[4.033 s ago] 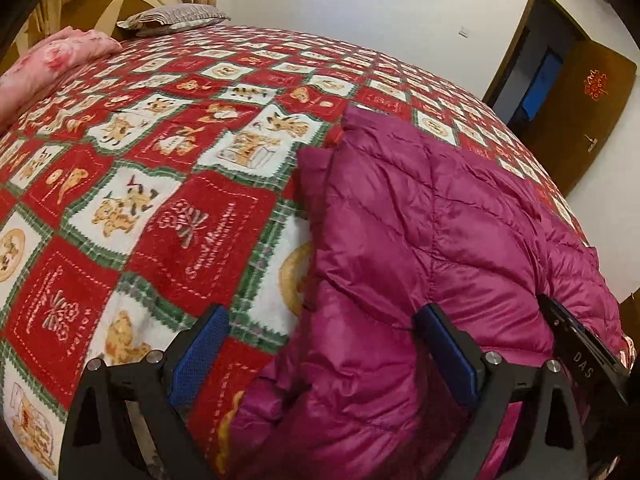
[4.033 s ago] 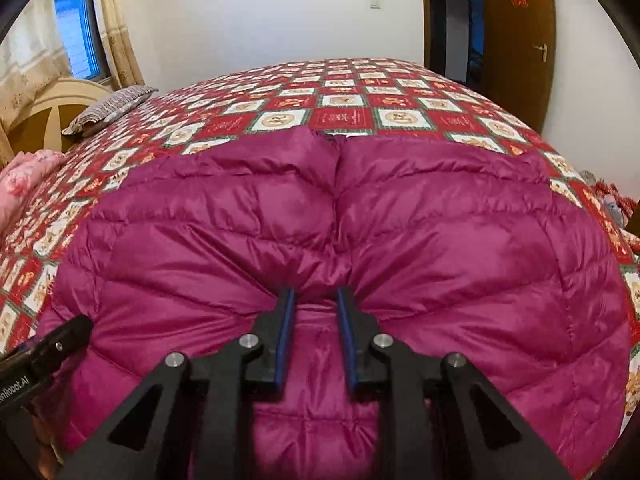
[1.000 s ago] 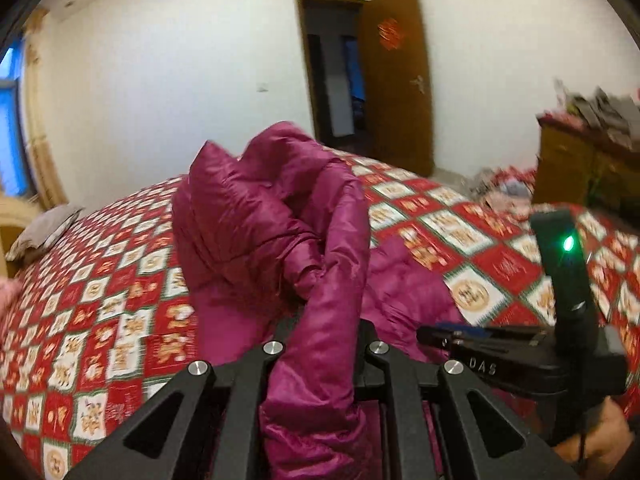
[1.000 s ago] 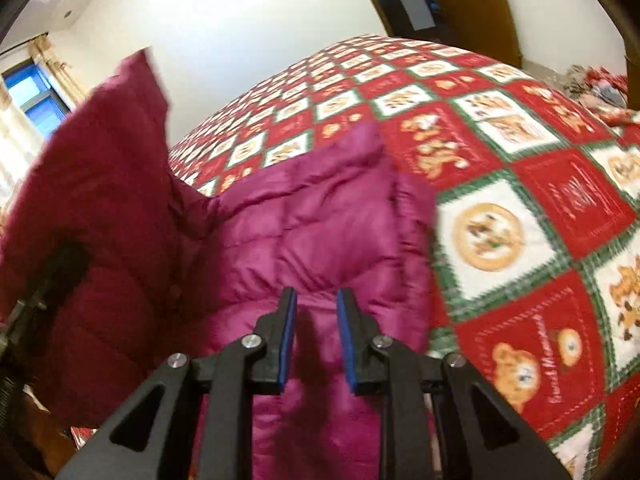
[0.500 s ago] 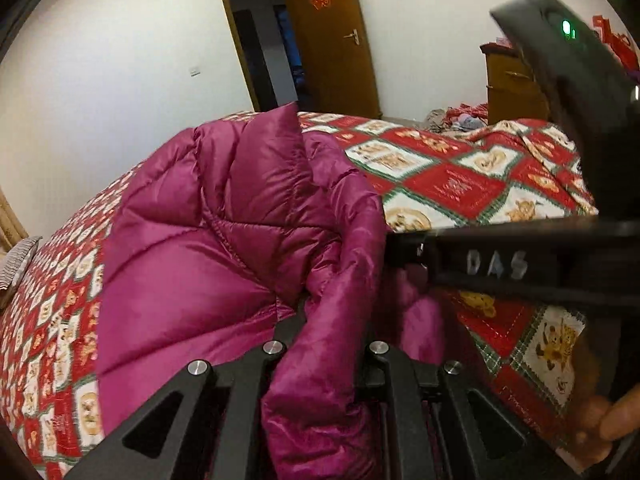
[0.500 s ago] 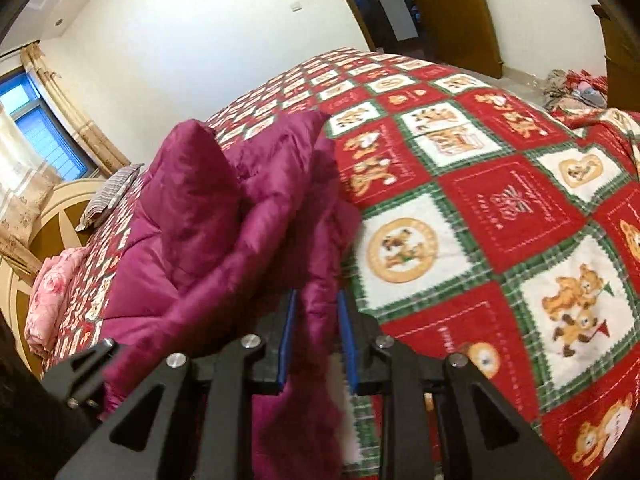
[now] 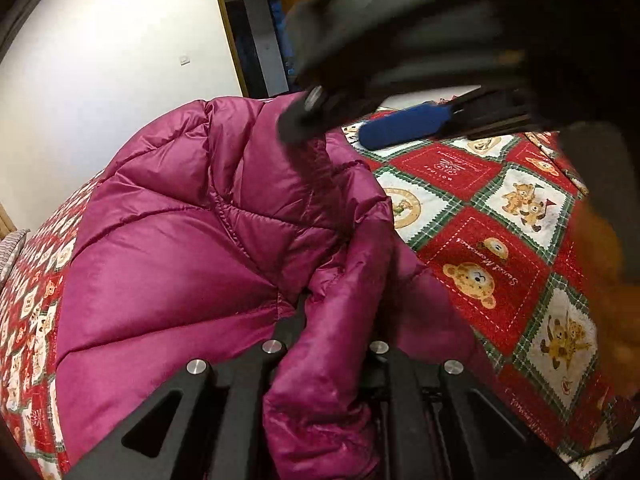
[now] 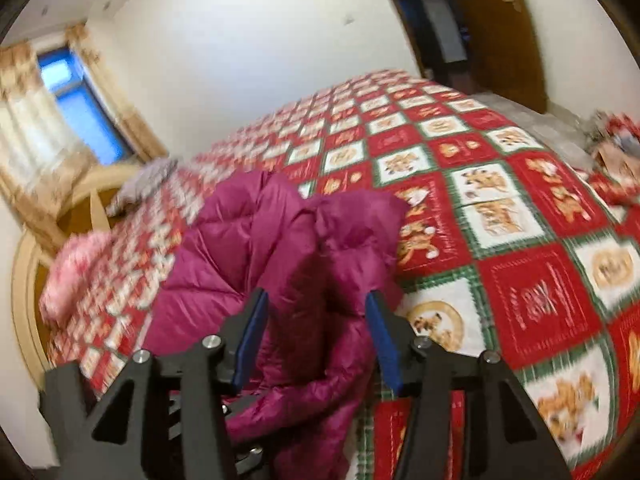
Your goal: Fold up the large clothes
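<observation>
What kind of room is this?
Most likely a bedroom. A big bed with a red teddy-bear quilt fills it, a pillow lies by the wooden headboard, and there is a curtained window.

We are counting one magenta puffer jacket [image 8: 280, 280] at the frame's centre, two grippers [image 7: 332, 340] [image 8: 316, 344], one patchwork bedspread [image 8: 520, 240], one grey pillow [image 8: 144, 184] and one pink bundle [image 8: 76, 264] at left, one window [image 8: 80, 112] upper left, one door [image 8: 492, 28] upper right.

A red-and-white teddy-bear quilt [image 8: 532, 280] covers the bed, with a pink blanket [image 8: 76, 264] near the curtained window [image 8: 76, 108].
</observation>
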Demonstrator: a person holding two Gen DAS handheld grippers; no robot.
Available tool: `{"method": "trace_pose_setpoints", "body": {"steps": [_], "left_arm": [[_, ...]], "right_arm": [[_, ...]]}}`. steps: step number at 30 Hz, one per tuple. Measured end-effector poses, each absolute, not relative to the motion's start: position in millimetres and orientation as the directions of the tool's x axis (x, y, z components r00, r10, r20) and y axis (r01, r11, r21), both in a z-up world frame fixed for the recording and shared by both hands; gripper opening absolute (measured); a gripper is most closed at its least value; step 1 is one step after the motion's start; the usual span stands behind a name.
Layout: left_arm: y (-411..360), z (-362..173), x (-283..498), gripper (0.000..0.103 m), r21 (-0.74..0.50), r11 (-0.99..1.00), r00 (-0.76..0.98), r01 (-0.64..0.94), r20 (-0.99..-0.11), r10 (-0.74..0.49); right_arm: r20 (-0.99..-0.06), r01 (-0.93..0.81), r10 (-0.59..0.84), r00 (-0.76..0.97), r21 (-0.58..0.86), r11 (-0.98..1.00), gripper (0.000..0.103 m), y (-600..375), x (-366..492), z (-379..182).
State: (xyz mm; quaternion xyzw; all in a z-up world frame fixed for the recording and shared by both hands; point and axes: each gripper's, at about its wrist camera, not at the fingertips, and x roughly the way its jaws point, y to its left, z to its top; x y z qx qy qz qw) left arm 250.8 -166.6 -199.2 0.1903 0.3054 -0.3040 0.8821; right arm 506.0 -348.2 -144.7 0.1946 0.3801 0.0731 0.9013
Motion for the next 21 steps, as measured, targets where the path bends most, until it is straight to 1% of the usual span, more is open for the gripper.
{"method": "trace_pose_setpoints", "body": {"steps": [1,2,3,5,8,11,15,21], "left_arm": [[-166.8,-199.0,251.0,0.011,0.151,0.743,0.629,0.652,-0.656,-0.418],[-167.5,-199.0,251.2,0.011,0.152,0.743,0.628,0.651,-0.657,-0.416],[-170.4,-200.6,251.5,0.011,0.152,0.743,0.627,0.652,-0.659,-0.415],[-173.5,-200.6,252.8,0.011,0.152,0.743,0.625,0.652,-0.662,-0.413],[-176.1,-200.0,253.8,0.011,0.155,0.742,0.624,0.652,-0.666,-0.408],[-180.9,-200.2,250.4,0.012,0.187,0.739,0.638,0.647,-0.664,-0.391],[-186.5,-197.1,235.9,0.016,0.224,0.727,0.653,0.649,-0.654,-0.381],[-169.0,-186.0,197.4,0.021,0.233,0.678,0.643,0.697,-0.623,-0.446]], "right_arm": [[-0.681,0.016,0.282,0.676,0.396,0.918,0.051,-346.1,513.4,-151.5],[-0.697,0.020,0.278,0.661,0.386,0.922,0.041,-346.0,518.9,-157.8],[-0.720,0.029,0.266,0.641,0.369,0.929,0.038,-344.5,523.3,-164.7],[-0.732,0.033,0.258,0.630,0.358,0.933,0.035,-345.4,522.6,-171.3],[-0.747,0.051,0.246,0.617,0.350,0.935,0.034,-346.3,521.8,-180.8],[-0.755,0.060,0.254,0.605,0.361,0.931,0.033,-350.3,521.8,-190.4],[-0.762,0.058,0.263,0.591,0.365,0.929,0.031,-351.6,520.6,-199.5],[-0.763,0.050,0.273,0.586,0.370,0.928,0.030,-353.8,518.3,-201.2]]}}
